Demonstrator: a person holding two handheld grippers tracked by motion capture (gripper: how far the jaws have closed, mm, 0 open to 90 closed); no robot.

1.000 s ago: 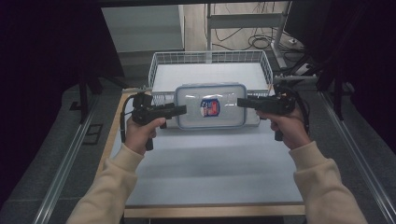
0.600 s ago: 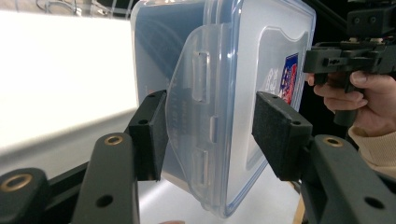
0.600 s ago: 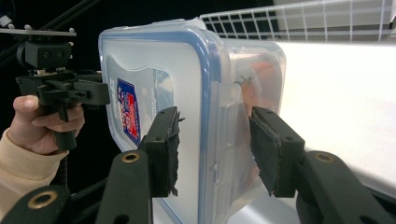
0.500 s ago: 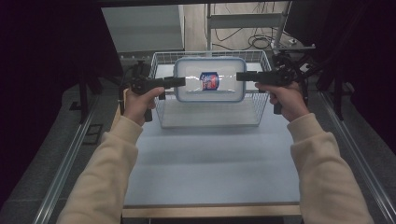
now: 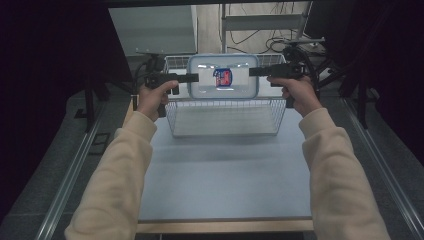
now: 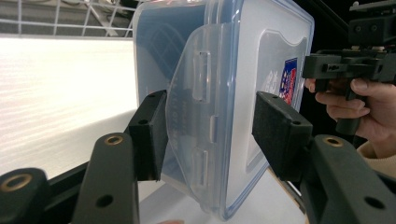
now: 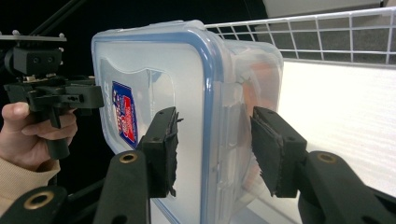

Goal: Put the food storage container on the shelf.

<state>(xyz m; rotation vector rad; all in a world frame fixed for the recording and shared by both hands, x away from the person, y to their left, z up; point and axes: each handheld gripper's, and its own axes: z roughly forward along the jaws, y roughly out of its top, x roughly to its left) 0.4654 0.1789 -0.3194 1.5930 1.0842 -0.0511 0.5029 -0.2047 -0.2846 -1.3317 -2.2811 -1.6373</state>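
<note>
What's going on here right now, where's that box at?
A person holds a clear lidded plastic box between two tongs, the left tongs clamped on one short end and the right tongs on the other. The box hangs level in the air above the white wire basket on the table, not yet set down.

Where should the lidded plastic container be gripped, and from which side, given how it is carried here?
By its two short ends, one gripper from each side. The plastic container is wide and flat, and each end bears a clip flap that the jaws can straddle, as the left gripper and right gripper do above the wire basket.
</note>
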